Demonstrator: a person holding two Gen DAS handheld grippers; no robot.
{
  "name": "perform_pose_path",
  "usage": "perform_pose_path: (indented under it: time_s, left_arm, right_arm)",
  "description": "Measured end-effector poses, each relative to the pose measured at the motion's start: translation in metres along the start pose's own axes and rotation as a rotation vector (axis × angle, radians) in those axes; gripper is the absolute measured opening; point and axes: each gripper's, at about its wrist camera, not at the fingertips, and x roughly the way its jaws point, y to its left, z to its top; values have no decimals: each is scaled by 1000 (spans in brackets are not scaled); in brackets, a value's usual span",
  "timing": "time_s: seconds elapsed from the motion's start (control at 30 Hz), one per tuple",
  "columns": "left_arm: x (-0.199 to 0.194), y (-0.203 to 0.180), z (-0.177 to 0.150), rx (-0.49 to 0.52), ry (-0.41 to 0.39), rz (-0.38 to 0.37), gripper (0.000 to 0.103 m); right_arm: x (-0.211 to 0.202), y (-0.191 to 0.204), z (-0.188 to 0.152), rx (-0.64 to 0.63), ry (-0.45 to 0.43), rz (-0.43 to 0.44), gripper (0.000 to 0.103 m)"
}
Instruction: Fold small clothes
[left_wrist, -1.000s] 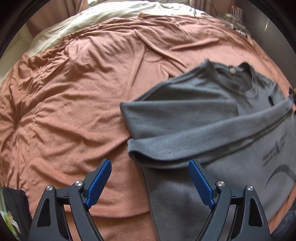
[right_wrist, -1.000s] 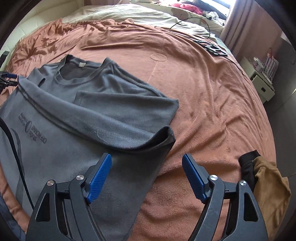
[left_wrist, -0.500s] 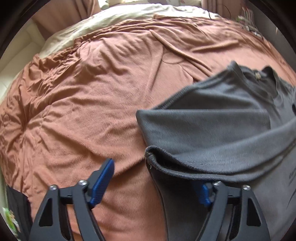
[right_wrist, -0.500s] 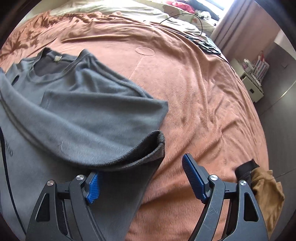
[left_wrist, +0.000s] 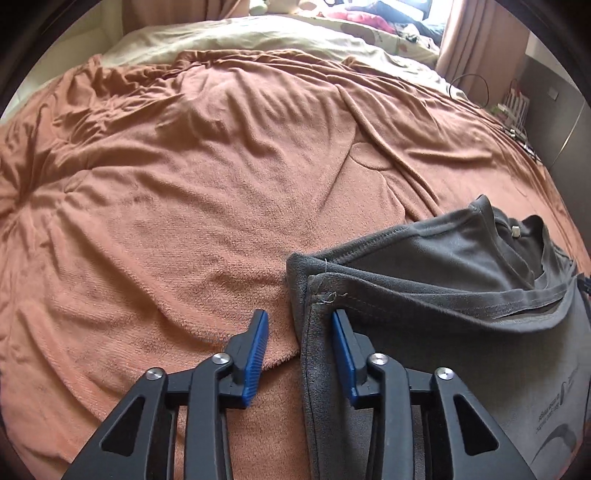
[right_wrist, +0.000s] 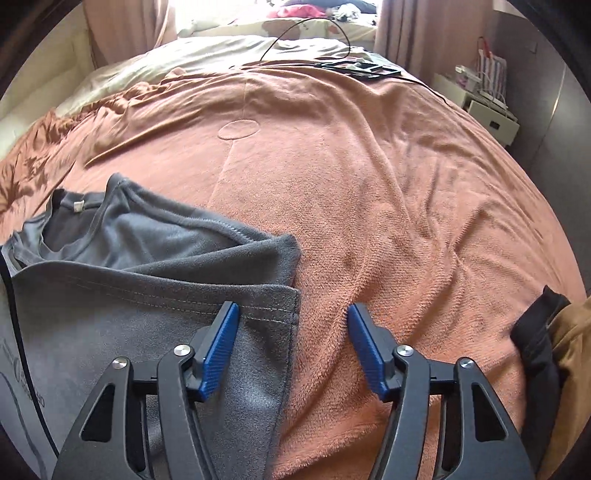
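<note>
A dark grey T-shirt (left_wrist: 443, 314) lies on the rust-brown blanket (left_wrist: 184, 184), its lower part folded up over the chest and the neckline showing behind. My left gripper (left_wrist: 299, 314) is open but narrowed. It straddles the left corner of the folded edge, with fabric against the right pad and blanket showing by the left pad. In the right wrist view my right gripper (right_wrist: 292, 307) is open and straddles the right corner of the T-shirt (right_wrist: 129, 314). Its left pad is over the stitched hem and its right pad over bare blanket (right_wrist: 369, 184).
A heap of tan and black clothes (right_wrist: 554, 350) lies at the blanket's right edge. A cream sheet (left_wrist: 258, 33) covers the bed's far end, with a black cable (right_wrist: 306, 29) and dark items on it. A white nightstand (right_wrist: 487, 114) stands beyond the bed at right.
Both grippers have come down and forward to the corners of the folded edge. Their jaws have narrowed around the fabric, the left more than the right.
</note>
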Motion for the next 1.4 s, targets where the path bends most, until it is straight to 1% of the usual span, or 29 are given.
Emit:
perform_pose_path:
  time_s: [0.1, 0.2, 0.27, 0.4, 0.6, 0.73, 0.8, 0.83, 0.87, 0.9, 0.93, 1.0, 1.03, 1.1, 1.23, 1.4]
  left_arm:
    - [-4, 8, 2, -65, 3, -1, 30]
    - [-13, 15, 4, -120, -12, -12, 29]
    - [-21, 14, 5, -118, -20, -26, 29]
    - [-33, 14, 8, -122, -38, -66, 29]
    - [-23, 13, 11, -131, -24, -82, 29]
    - [-11, 4, 12, -95, -11, -57, 29]
    - [-4, -1, 10, -67, -1, -22, 29]
    - [-2, -3, 10, -53, 2, -11, 29]
    - [-1, -6, 8, -37, 1, -1, 26]
    - [-1, -9, 7, -19, -6, 11, 18]
    - [-2, -10, 7, -8, -13, 21, 17]
    - [-8, -16, 5, 24, -36, 57, 11]
    - [-11, -18, 4, 41, -45, 75, 9]
    - [-18, -19, 2, 51, -61, 88, 9]
    - [-35, -18, -1, 52, -94, 103, 9]
    - [-54, -19, -5, 51, -118, 102, 8]
  right_arm:
    - [-5, -6, -1, 56, 10, 19, 46]
    - [-12, -7, 1, 64, 8, 13, 42]
    - [-17, -8, 0, 62, 6, 28, 42]
    - [-29, -14, -1, 80, -4, 94, 42]
    - [-27, -20, -2, 106, 15, 123, 42]
    - [-15, -21, -1, 104, 33, 128, 42]
    - [-10, -19, 0, 99, 31, 118, 42]
    - [-10, -19, 1, 98, 28, 115, 40]
    - [-9, -19, 1, 99, 23, 117, 31]
    - [-9, -19, 0, 102, 18, 125, 24]
    - [-11, -18, 0, 102, 8, 124, 21]
    - [-16, -12, -1, 77, -14, 79, 10]
    - [-18, -9, -2, 66, -21, 61, 7]
    - [-24, -5, -3, 52, -30, 36, 4]
    - [-38, 1, -6, 35, -60, 20, 3]
    - [-59, 8, -10, 21, -95, -3, 3]
